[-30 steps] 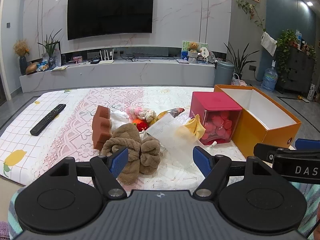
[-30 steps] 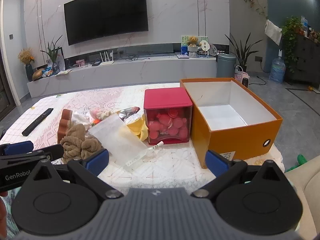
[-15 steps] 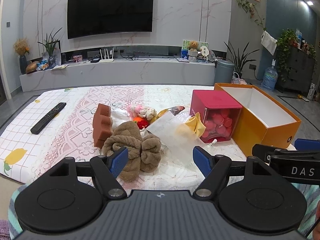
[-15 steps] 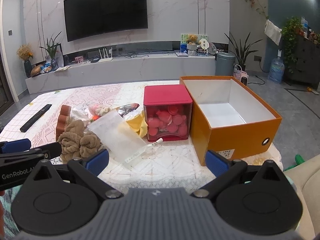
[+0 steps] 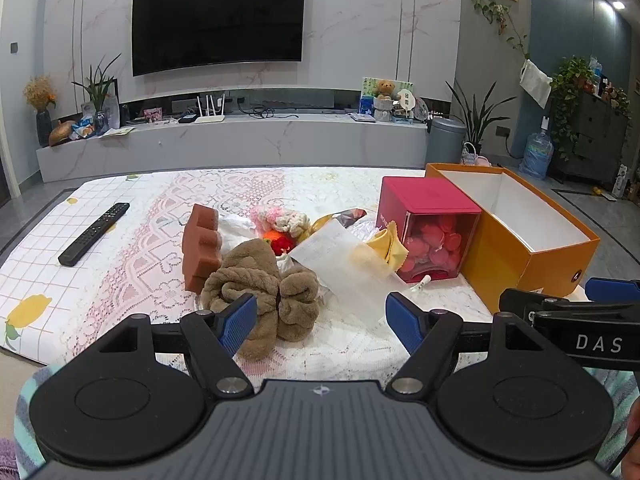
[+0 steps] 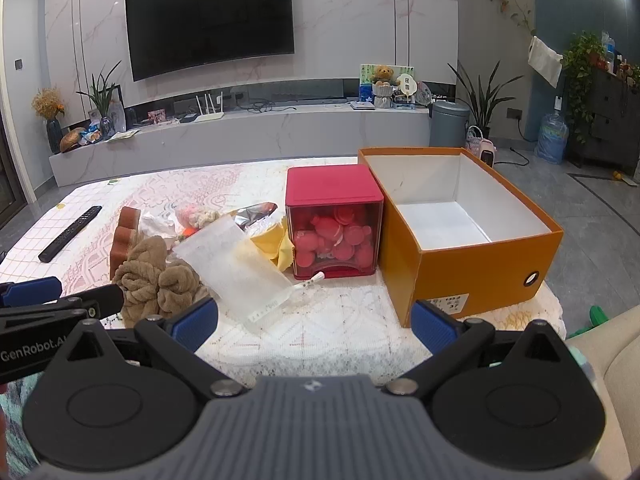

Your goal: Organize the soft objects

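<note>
Both jaws wide, brown towel (image 5: pixel 260 292), orange box (image 6: pixel 480 264)

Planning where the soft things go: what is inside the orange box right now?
The orange box is open, and the white floor and walls that show in the right wrist view are bare. Its near front corner is hidden behind the front wall, so I cannot confirm that part.

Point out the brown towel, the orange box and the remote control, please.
brown towel (image 5: pixel 256 280), left wrist view, on its bunched top folds.
orange box (image 6: pixel 480 276), right wrist view, on its near outer wall.
remote control (image 5: pixel 94 234), left wrist view, on the middle of its body.
</note>
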A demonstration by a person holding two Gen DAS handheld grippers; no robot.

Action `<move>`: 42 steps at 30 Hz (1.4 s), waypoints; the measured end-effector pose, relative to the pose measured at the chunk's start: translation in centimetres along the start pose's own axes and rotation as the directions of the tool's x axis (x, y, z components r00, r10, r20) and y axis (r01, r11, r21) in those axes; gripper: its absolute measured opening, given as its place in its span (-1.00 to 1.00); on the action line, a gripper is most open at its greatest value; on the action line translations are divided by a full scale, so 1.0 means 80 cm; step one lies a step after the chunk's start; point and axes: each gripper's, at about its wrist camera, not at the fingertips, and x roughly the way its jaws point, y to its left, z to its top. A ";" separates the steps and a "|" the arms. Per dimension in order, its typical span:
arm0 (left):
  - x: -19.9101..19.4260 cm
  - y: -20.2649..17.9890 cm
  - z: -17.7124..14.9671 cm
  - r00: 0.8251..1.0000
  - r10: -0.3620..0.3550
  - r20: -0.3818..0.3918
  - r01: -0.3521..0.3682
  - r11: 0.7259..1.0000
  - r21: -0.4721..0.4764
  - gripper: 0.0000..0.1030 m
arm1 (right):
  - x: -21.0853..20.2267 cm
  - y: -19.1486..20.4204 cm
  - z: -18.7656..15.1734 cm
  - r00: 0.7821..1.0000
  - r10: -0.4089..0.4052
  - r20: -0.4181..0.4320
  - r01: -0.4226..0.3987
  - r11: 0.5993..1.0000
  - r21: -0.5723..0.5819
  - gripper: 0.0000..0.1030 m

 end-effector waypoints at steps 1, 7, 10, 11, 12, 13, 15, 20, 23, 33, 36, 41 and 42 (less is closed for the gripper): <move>0.000 0.000 0.000 1.000 0.000 -0.001 0.000 1.000 -0.001 0.69 | 0.000 0.000 0.000 1.000 0.001 -0.001 -0.001 1.000 0.000 0.95; 0.000 0.000 -0.001 1.000 -0.002 -0.003 0.002 1.000 0.001 0.68 | 0.001 -0.001 -0.003 1.000 -0.002 -0.005 0.002 1.000 0.001 0.95; 0.000 0.000 -0.001 1.000 -0.002 -0.003 0.002 1.000 0.000 0.68 | 0.001 -0.001 -0.003 1.000 -0.003 -0.006 0.003 1.000 0.002 0.95; 0.000 0.000 -0.001 1.000 -0.003 -0.004 0.003 1.000 0.000 0.68 | 0.001 -0.001 -0.003 1.000 -0.002 -0.006 0.002 1.000 0.001 0.95; 0.000 0.000 -0.002 1.000 -0.004 -0.004 0.004 1.000 0.001 0.68 | 0.001 -0.001 -0.003 1.000 -0.003 -0.006 0.003 1.000 0.001 0.95; 0.000 0.000 -0.002 1.000 -0.003 -0.004 0.003 1.000 0.002 0.68 | 0.001 -0.001 -0.003 1.000 -0.003 -0.006 0.003 1.000 0.001 0.95; 0.001 -0.001 -0.003 1.000 -0.004 -0.006 0.005 1.000 0.006 0.68 | 0.001 -0.001 -0.003 1.000 -0.004 -0.004 0.004 1.000 0.000 0.95; 0.002 -0.001 -0.002 1.000 -0.011 -0.017 0.011 1.000 0.009 0.68 | 0.000 -0.001 -0.002 1.000 -0.006 -0.006 0.006 1.000 -0.001 0.95; 0.002 -0.001 -0.002 1.000 -0.011 -0.017 0.011 1.000 0.009 0.68 | 0.000 -0.001 -0.002 1.000 -0.006 -0.008 0.006 1.000 -0.002 0.95; 0.002 -0.001 -0.004 1.000 -0.012 -0.024 0.012 1.000 0.004 0.68 | 0.000 0.000 -0.003 1.000 -0.007 -0.013 0.007 1.000 -0.006 0.95; 0.001 -0.001 -0.005 1.000 -0.013 -0.025 0.013 1.000 0.004 0.68 | 0.000 0.000 -0.003 1.000 -0.007 -0.013 0.006 1.000 -0.008 0.95; 0.002 0.000 -0.004 1.000 -0.013 -0.026 0.013 1.000 0.004 0.68 | -0.001 0.002 -0.002 1.000 -0.007 -0.014 0.006 1.000 -0.011 0.95; 0.002 0.000 -0.004 1.000 -0.013 -0.026 0.013 1.000 0.004 0.68 | -0.001 0.002 -0.002 1.000 -0.007 -0.014 0.007 1.000 -0.012 0.95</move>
